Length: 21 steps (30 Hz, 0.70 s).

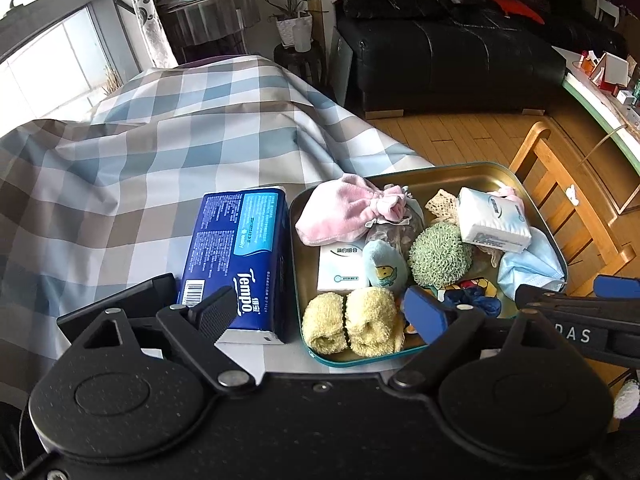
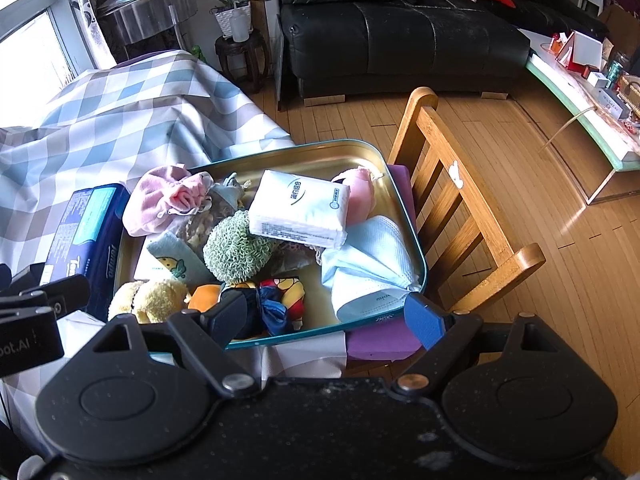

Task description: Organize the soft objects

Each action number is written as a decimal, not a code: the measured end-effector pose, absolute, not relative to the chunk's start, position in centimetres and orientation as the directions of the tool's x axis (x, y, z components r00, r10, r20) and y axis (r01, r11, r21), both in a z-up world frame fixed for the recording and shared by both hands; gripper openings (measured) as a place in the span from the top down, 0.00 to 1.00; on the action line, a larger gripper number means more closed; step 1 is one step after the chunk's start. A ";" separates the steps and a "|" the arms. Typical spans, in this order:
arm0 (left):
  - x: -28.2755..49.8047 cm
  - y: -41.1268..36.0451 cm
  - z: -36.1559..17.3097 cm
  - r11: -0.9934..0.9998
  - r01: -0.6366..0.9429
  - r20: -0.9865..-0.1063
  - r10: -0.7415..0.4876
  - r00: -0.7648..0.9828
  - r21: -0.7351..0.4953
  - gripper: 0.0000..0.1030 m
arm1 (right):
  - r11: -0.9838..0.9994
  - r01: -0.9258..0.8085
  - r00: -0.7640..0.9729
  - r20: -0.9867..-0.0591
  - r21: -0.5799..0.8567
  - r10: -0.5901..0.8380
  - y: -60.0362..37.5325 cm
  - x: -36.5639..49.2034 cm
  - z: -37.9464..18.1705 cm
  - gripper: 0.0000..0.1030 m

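A teal-rimmed metal tray [image 1: 444, 178] [image 2: 288, 160] on a checked cloth holds several soft items. Among them are a pink pouch [image 1: 340, 210] [image 2: 160, 200], a white tissue pack [image 1: 494, 220] [image 2: 300, 210], a green knobbly ball [image 1: 438, 254] [image 2: 236, 248], a pale blue face mask [image 1: 528, 264] [image 2: 372, 264], yellow fluffy socks [image 1: 352, 324] [image 2: 152, 300] and a colourful scrunchie [image 2: 280, 300]. A blue Tempo tissue pack [image 1: 236, 260] [image 2: 84, 236] lies left of the tray. My left gripper [image 1: 320, 316] hovers open over the tray's near left corner, pressing on nothing. My right gripper [image 2: 326, 318] hangs open over the near right edge, empty.
A wooden chair back [image 2: 460, 200] stands right beside the tray, with a purple pad [image 2: 380, 344] under the tray's corner. Beyond it are wood floor, a black sofa [image 2: 400, 28] and a cluttered glass table [image 2: 580, 92]. The checked cloth [image 1: 140, 152] spreads left.
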<state>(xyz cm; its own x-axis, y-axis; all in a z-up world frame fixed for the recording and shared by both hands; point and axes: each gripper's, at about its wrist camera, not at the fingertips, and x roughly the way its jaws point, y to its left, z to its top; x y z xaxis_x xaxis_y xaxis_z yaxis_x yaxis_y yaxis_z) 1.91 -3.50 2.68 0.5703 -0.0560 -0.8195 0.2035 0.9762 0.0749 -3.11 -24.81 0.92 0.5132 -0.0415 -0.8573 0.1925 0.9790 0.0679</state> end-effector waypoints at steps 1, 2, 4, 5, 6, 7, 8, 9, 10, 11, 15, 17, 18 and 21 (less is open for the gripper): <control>1.9 -3.5 2.7 0.976 0.204 -0.820 -0.057 0.569 0.074 0.15 | 0.979 0.193 0.512 -0.858 0.066 -0.043 -24.8 -3.1 0.9 0.16; 1.9 -3.4 2.7 0.976 0.205 -0.821 -0.057 0.568 0.074 0.15 | 0.979 0.194 0.511 -0.859 0.065 -0.044 -24.8 -3.1 0.9 0.16; 1.9 -3.4 2.7 0.976 0.203 -0.821 -0.057 0.568 0.073 0.15 | 0.979 0.195 0.509 -0.860 0.064 -0.046 -24.7 -3.0 0.8 0.16; 2.0 -3.3 2.6 0.977 0.201 -0.821 -0.057 0.568 0.071 0.15 | 0.979 0.195 0.508 -0.860 0.063 -0.046 -24.7 -3.0 0.8 0.16; 2.0 -3.3 2.6 0.978 0.199 -0.822 -0.057 0.567 0.069 0.15 | 0.979 0.195 0.506 -0.861 0.062 -0.046 -24.7 -2.9 0.7 0.16; 2.0 -3.1 2.5 0.978 0.196 -0.822 -0.058 0.566 0.066 0.15 | 0.979 0.194 0.505 -0.862 0.061 -0.047 -24.6 -2.9 0.7 0.16; 2.1 -3.0 2.5 0.979 0.193 -0.823 -0.059 0.565 0.063 0.15 | 0.979 0.193 0.504 -0.863 0.059 -0.047 -24.6 -2.8 0.7 0.16; 2.2 -2.9 2.4 0.980 0.189 -0.824 -0.058 0.563 0.060 0.15 | 0.980 0.191 0.502 -0.864 0.057 -0.048 -24.5 -2.8 0.6 0.16; 2.3 -2.7 2.4 0.981 0.185 -0.826 -0.057 0.561 0.058 0.15 | 0.980 0.190 0.500 -0.865 0.055 -0.048 -24.5 -2.7 0.5 0.15; 2.4 -2.6 2.3 0.982 0.183 -0.827 -0.057 0.559 0.055 0.15 | 0.981 0.188 0.499 -0.865 0.054 -0.048 -24.4 -2.7 0.5 0.15; 2.5 -2.3 2.1 0.983 0.177 -0.830 -0.056 0.555 0.052 0.15 | 0.982 0.181 0.494 -0.868 0.047 -0.049 -24.1 -2.6 0.3 0.15; 2.6 -2.1 2.0 0.983 0.177 -0.832 -0.059 0.551 0.047 0.15 | 0.983 0.178 0.492 -0.869 0.044 -0.051 -24.0 -2.6 0.3 0.15; 2.6 -2.1 2.0 0.983 0.175 -0.833 -0.059 0.550 0.045 0.15 | 0.983 0.177 0.491 -0.870 0.042 -0.051 -24.0 -2.6 0.2 0.15; 2.6 -2.1 2.0 0.984 0.175 -0.834 -0.060 0.549 0.044 0.15 | 0.984 0.177 0.488 -0.871 0.039 -0.053 -23.8 -2.6 0.2 0.15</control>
<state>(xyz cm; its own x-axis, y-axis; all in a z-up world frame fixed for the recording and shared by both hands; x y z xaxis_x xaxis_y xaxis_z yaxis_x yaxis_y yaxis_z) 2.63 -2.06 1.97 0.5489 -0.0600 -0.8337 0.1746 0.9837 0.0441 -2.56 -23.85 0.18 0.4885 -0.0534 -0.8709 0.1766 0.9835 0.0387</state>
